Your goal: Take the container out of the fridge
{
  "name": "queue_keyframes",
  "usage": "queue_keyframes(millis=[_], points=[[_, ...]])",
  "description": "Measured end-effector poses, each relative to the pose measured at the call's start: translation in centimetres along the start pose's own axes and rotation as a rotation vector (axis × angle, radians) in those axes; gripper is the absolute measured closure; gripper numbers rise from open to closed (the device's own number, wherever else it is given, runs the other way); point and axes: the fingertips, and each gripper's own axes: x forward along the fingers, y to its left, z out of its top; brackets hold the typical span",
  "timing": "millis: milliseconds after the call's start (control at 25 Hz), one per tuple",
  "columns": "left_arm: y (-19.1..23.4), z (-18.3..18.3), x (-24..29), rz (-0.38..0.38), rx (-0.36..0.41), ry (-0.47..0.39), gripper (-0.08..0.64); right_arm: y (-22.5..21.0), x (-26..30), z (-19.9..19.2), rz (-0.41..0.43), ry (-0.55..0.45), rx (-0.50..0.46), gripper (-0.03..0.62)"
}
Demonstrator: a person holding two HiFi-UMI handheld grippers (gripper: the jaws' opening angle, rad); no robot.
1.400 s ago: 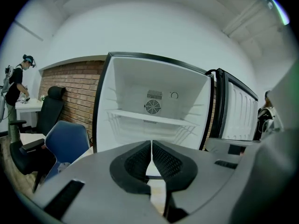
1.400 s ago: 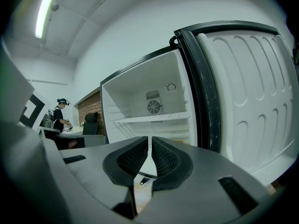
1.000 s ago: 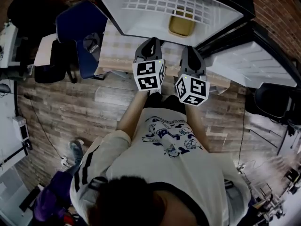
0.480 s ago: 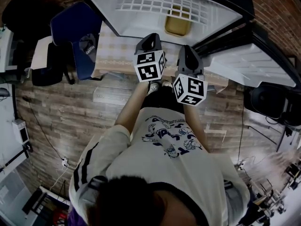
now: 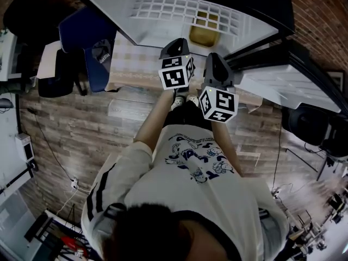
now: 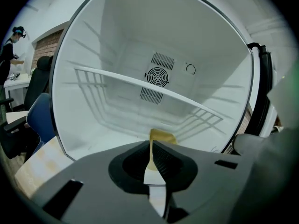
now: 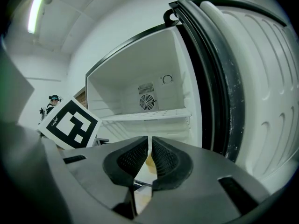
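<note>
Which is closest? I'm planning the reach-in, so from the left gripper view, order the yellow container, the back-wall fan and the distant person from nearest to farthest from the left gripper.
1. The yellow container: on the floor of the fridge, just beyond the left gripper.
2. The fan: on the back wall, behind and above the container.
3. The person: far left, across the room.

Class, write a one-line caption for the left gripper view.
Shut left gripper points at the yellow container inside the open fridge.
</note>
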Motion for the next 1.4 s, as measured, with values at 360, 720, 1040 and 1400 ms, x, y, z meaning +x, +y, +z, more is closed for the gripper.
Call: queue_keyframes(millis=[360,720,1040,1400], points=[[0.1,-1.3,3.1,-0.023,-0.015,0.081,0.535,-0.2,1.5,-0.3,0.012,0.028,-0.002,0.546],[0.1,-2.7,5.6,-0.019,-0.014,0.133,0.478,-1.1,2.0,-0.8,0.008,0.048,0.0,0.546],[0.2,-3.7,7.6,-0.021,-0.001,0.185,0.465,-1.4,2.6,-1.0,0.011,0.058,0.002,0.546],[-0.4,-4.0,8.8,-0.028,-0.016,0.199,0.465,-1.6,2.9,-1.2,0.012,0.073,-0.002,0.546]])
